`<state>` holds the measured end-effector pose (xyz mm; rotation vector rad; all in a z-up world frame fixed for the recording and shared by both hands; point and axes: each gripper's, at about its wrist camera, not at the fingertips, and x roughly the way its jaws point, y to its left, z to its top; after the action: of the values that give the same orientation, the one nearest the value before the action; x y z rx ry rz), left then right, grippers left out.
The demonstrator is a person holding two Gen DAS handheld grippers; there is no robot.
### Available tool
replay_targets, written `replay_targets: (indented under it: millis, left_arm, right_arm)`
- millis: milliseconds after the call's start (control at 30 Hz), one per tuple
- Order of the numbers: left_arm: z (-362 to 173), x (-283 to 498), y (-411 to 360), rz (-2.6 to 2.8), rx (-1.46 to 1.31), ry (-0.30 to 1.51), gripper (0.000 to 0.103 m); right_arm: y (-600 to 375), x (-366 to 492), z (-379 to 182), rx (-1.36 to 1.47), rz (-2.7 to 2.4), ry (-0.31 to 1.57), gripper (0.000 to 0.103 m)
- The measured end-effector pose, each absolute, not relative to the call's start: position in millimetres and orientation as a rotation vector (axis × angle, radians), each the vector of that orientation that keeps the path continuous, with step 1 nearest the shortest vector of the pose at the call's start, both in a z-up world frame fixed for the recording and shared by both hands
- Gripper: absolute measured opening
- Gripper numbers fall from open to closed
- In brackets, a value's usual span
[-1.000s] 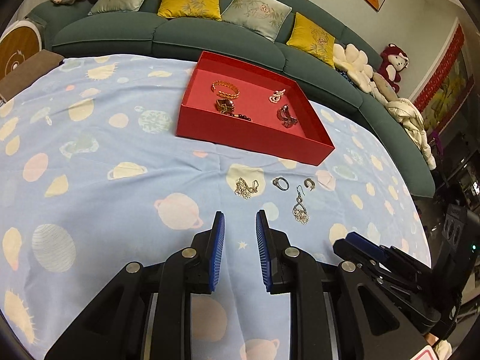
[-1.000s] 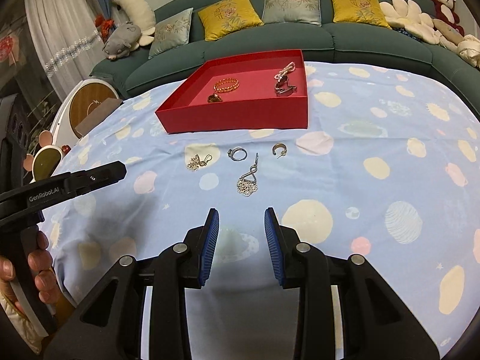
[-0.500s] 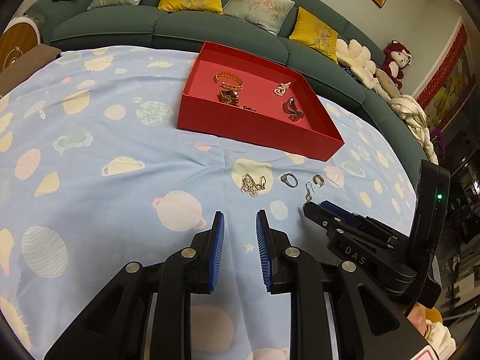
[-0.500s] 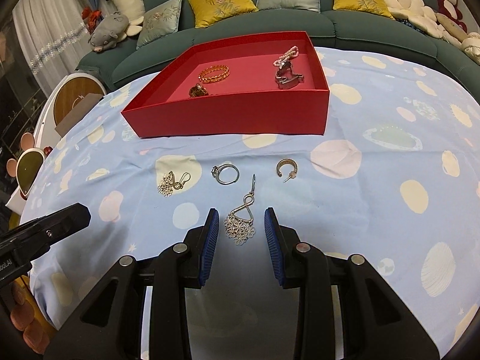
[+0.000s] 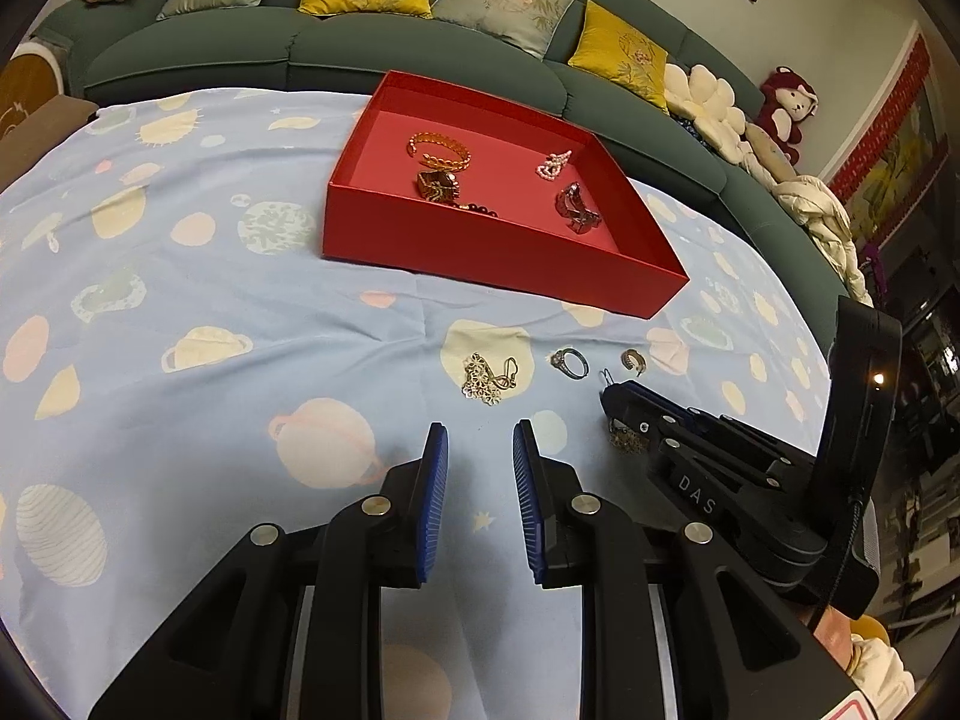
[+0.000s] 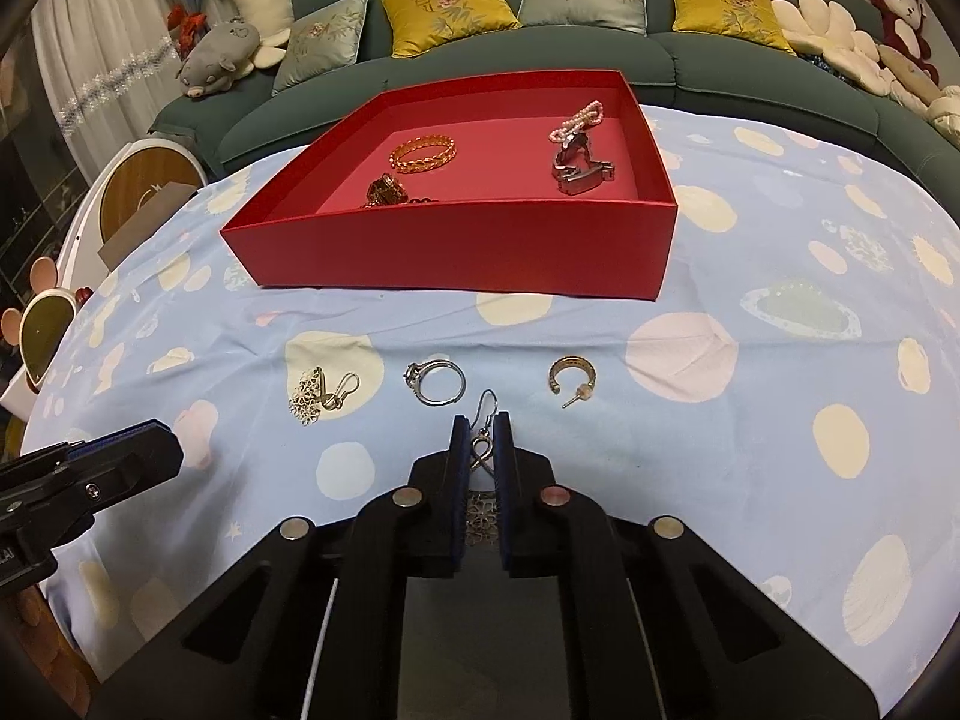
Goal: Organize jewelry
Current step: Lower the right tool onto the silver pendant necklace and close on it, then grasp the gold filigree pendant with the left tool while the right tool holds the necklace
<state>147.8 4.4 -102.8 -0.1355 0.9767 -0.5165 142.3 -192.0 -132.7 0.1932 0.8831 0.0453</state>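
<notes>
I see the red box (image 6: pixel 456 264) open, holding a gold bracelet (image 6: pixel 422 153), a brown pendant (image 6: pixel 384 191), a pearl piece (image 6: pixel 576 120) and a dark metal clip (image 6: pixel 579 171). In front of the box lie a filigree earring (image 6: pixel 318 393), a silver ring (image 6: pixel 438 382), a gold hoop (image 6: pixel 570 378) and a long drop earring (image 6: pixel 483 456).

only readable text: white letters "DAS" on black body of right gripper (image 5: pixel 624 420), seen from left wrist cam. fragment of white lettering on left gripper (image 6: pixel 120 456) body at frame edge, too cut off to read.
</notes>
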Motion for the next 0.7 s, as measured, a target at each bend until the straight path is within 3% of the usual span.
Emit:
replay_targets:
  millis: [133, 300, 467, 567, 700]
  left_arm:
    - [-108, 159, -11, -0.53, -0.117, 0.985, 0.032]
    - [-121, 177, -30, -0.524, -0.085, 0.99, 0.032]
    - [-131, 188, -36, -0.507, -0.093, 0.984, 0.032]
    - [-133, 184, -38, -0.504, -0.059, 0.947, 0.024]
    - [-133, 181, -38, -0.507, -0.036, 0.922, 0.02]
  right_arm:
    - [-197, 136, -128, 0.217, 0.052, 0.869, 0.007]
    - [-204, 126, -118, 0.25, 0.057, 0.849, 0.007]
    - [-209, 120, -116, 0.268, 0.057, 0.844, 0.007]
    - [-211, 119, -117, 0.281, 0.056, 0.842, 0.007]
    - [-212, 118, -117, 0.303, 0.063, 0.841, 0.007]
